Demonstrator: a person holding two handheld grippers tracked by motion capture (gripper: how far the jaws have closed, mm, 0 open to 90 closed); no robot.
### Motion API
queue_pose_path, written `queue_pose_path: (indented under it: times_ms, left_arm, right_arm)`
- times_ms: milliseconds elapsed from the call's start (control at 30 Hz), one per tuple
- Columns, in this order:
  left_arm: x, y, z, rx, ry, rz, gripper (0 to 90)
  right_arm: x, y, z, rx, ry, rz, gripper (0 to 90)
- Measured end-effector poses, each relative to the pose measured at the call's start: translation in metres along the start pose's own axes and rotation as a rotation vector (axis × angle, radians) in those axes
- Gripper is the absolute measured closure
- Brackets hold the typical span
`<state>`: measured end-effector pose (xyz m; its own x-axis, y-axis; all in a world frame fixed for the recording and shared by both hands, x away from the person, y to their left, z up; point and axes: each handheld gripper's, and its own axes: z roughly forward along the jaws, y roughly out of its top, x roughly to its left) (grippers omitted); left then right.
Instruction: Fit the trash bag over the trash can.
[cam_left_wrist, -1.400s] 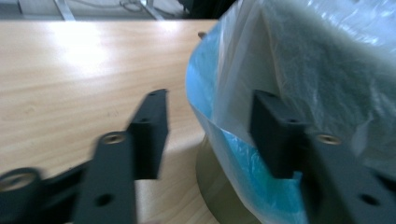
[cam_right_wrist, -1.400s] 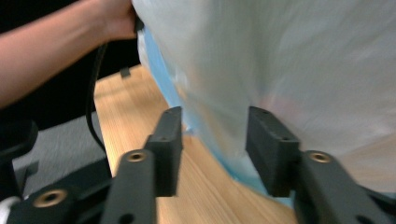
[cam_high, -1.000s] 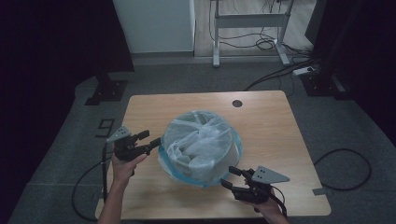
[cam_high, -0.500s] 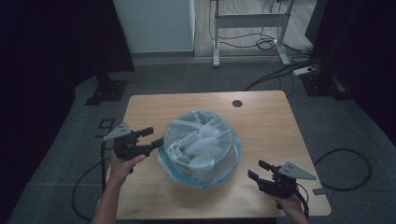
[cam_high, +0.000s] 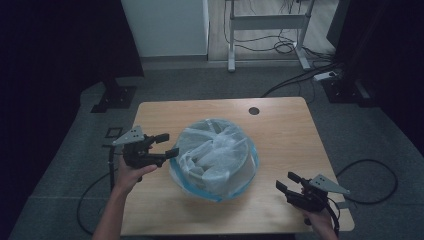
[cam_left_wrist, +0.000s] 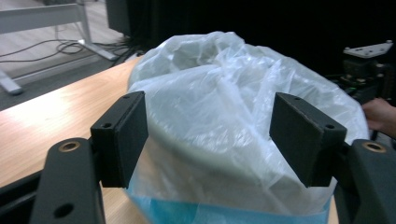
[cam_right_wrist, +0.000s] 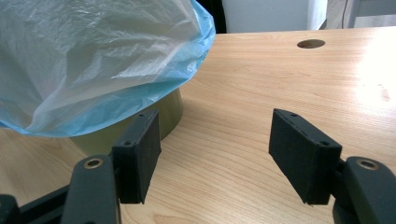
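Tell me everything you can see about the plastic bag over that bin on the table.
The bag is thin, crinkled, translucent plastic, whitish with a blue hem. It is draped over a round olive-green bin near the middle of the wooden table, sagging into the opening and hanging loosely down the outside, short of the tabletop on the right gripper's side. The open left gripper sits right at its edge; whether it touches is unclear. The right gripper is apart from it.

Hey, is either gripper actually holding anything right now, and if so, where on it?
Nothing is held. The left gripper is open beside the bagged bin; the right gripper is open over the table.
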<state>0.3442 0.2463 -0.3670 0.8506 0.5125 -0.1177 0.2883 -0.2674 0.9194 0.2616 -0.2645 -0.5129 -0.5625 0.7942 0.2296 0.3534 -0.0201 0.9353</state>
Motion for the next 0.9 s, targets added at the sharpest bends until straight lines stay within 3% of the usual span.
queue_pose_path:
  times_ms: [267, 367, 467, 900]
  left_arm:
    - [0.006, 0.013, 0.01, 0.037, -0.074, 0.04, 29.1]
    - [0.01, 0.02, 0.017, 0.072, -0.117, 0.05, 33.8]
    - [0.012, 0.026, 0.026, 0.12, -0.105, 0.068, 37.5]
    - [0.017, 0.044, 0.077, 0.317, -0.127, 0.126, 41.7]
  right_arm:
    - [-0.003, -0.002, 0.0, 0.003, -0.01, 0.007, 33.6]
    - [-0.003, -0.004, -0.001, 0.005, -0.012, 0.008, 34.1]
    - [-0.002, -0.005, -0.001, 0.011, -0.012, 0.004, 34.5]
    - [-0.001, -0.012, -0.006, 0.034, -0.028, 0.004, 34.9]
